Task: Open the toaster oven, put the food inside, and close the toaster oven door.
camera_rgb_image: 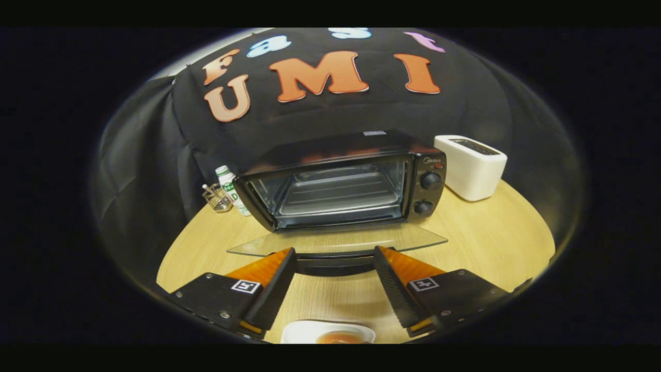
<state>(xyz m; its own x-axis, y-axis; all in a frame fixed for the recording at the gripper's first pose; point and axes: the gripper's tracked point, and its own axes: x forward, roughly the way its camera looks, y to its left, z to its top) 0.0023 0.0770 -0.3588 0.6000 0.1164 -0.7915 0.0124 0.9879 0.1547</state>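
Note:
A black toaster oven stands on the wooden table with its glass door folded down flat toward me, showing the wire rack inside. The door's dark handle lies between my fingertips. My gripper is open, its fingers spread wide on either side of the handle without pressing on it. Below the fingers, close to me, sits a white plate with a piece of browned food on it.
A white pop-up toaster stands to the right of the oven. To the oven's left are a small white bottle with a green label and a little wire holder. Two control knobs sit on the oven's right panel.

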